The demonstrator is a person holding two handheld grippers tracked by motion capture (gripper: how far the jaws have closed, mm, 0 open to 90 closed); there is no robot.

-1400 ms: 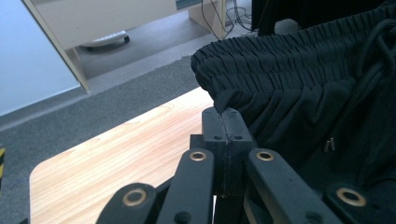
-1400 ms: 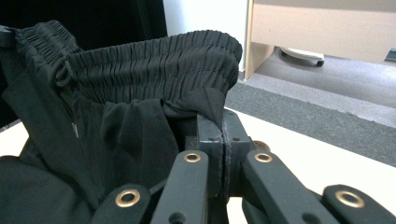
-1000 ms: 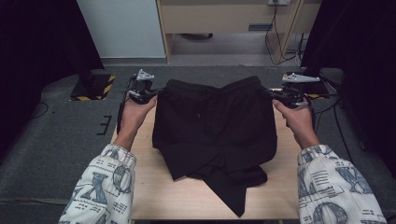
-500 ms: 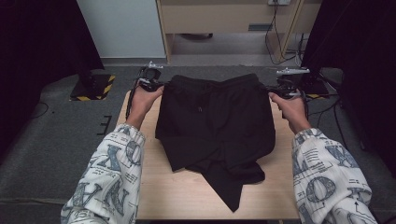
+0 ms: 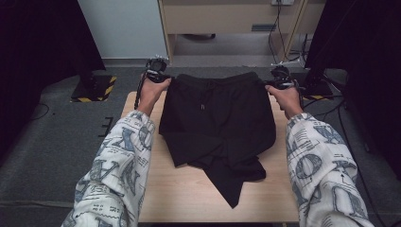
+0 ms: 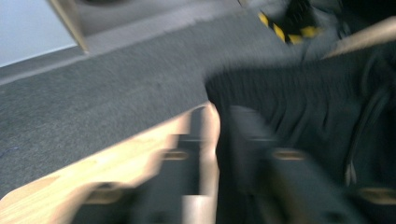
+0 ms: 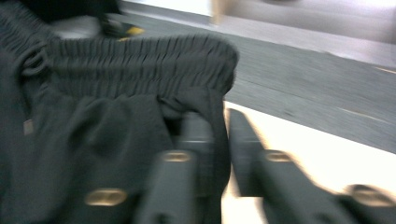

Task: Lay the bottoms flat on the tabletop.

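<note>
A pair of black shorts (image 5: pixel 217 118) lies on the wooden table (image 5: pixel 189 194), its elastic waistband at the far edge and its legs bunched toward me. My left gripper (image 5: pixel 158 75) is at the waistband's left corner and my right gripper (image 5: pixel 276 81) at its right corner. Both pairs of jaws have just been opening. In the left gripper view the gripper (image 6: pixel 219 116) shows a gap with bare wood and the shorts (image 6: pixel 299 93) edge in it. In the right gripper view the gripper (image 7: pixel 215 116) has the waistband (image 7: pixel 140 60) side seam loose between its jaws.
Grey carpet (image 5: pixel 56 142) surrounds the table. Yellow-and-black striped stand bases sit on the floor at far left (image 5: pixel 94 87) and far right (image 5: pixel 317 90), with cables near the right one. A wooden cabinet (image 5: pixel 227 19) stands beyond the table's far edge.
Both hands have moved away from me toward the table's far edge, dragging the shorts along. The waistband now lies at that edge, and both grippers' jaws have parted.
</note>
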